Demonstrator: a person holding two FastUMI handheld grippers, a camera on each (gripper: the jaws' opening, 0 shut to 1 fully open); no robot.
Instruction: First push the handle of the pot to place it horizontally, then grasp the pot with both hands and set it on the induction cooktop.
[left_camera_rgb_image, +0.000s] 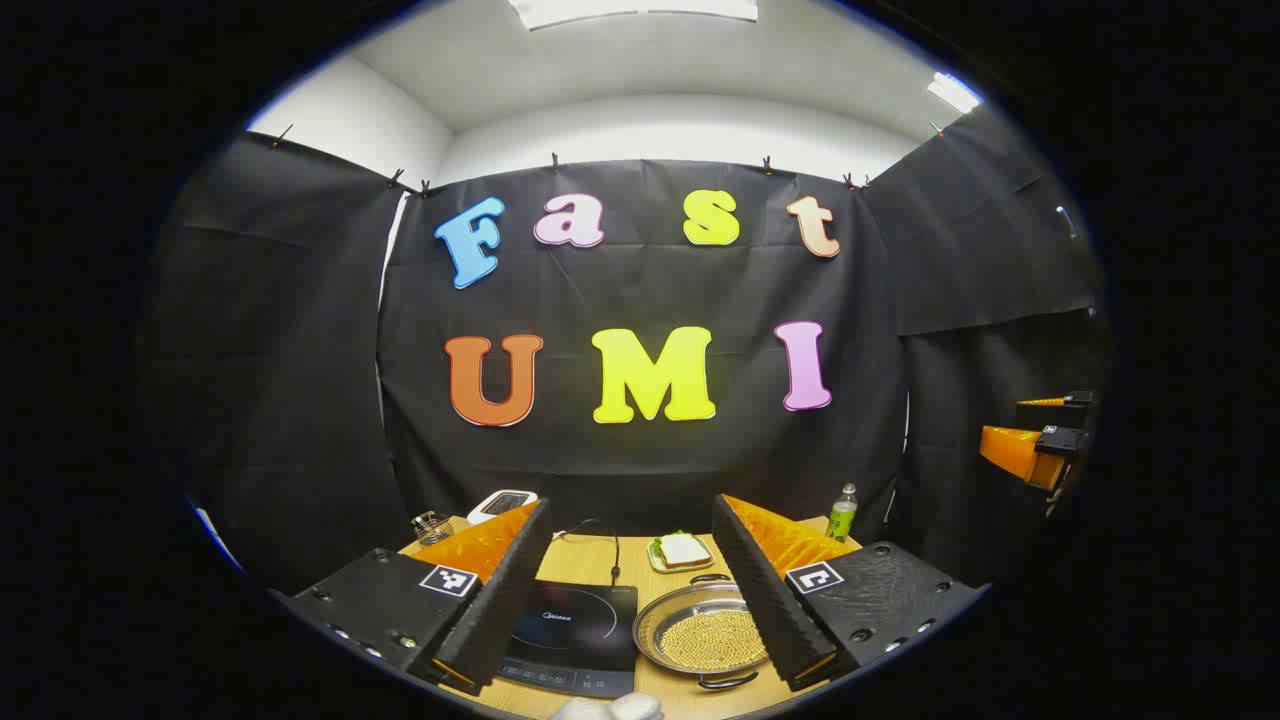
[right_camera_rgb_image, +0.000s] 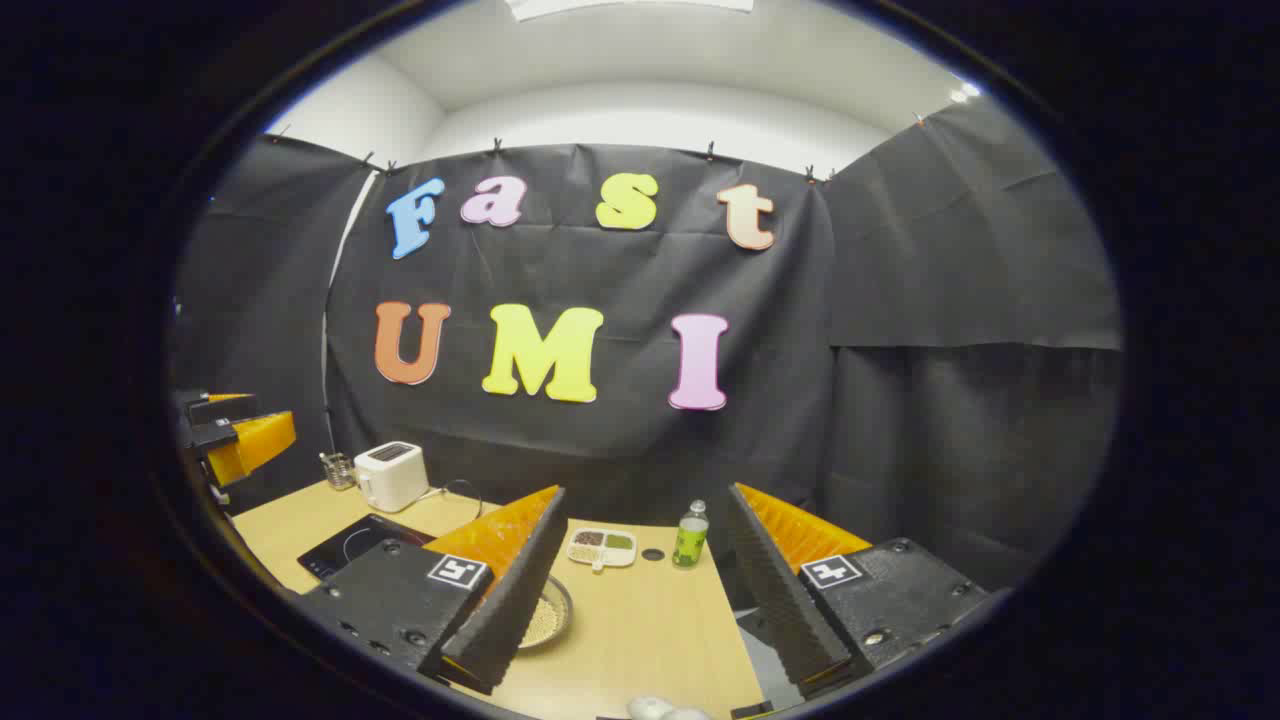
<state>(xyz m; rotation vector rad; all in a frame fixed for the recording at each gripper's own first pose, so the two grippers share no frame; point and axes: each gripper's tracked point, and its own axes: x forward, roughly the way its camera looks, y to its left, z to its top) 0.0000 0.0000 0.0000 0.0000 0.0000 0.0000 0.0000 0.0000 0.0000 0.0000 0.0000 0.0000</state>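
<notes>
A shallow metal pot (left_camera_rgb_image: 705, 638) filled with yellow grains sits on the wooden table, right beside the black induction cooktop (left_camera_rgb_image: 575, 632). One loop handle (left_camera_rgb_image: 712, 578) points away from me and another (left_camera_rgb_image: 728, 682) points toward me. My left gripper (left_camera_rgb_image: 631, 505) hovers open above the table, with the cooktop and pot showing between its fingers. My right gripper (right_camera_rgb_image: 647, 492) is open too and holds nothing. In the right gripper view, its left finger hides most of the pot (right_camera_rgb_image: 552, 615), and the cooktop (right_camera_rgb_image: 350, 545) lies further left.
A white toaster (right_camera_rgb_image: 392, 475) and a glass (right_camera_rgb_image: 340, 468) stand at the back left. A divided dish (right_camera_rgb_image: 602, 547) and a green bottle (right_camera_rgb_image: 690, 535) are behind the pot. The table (right_camera_rgb_image: 650, 630) ends just right of the bottle.
</notes>
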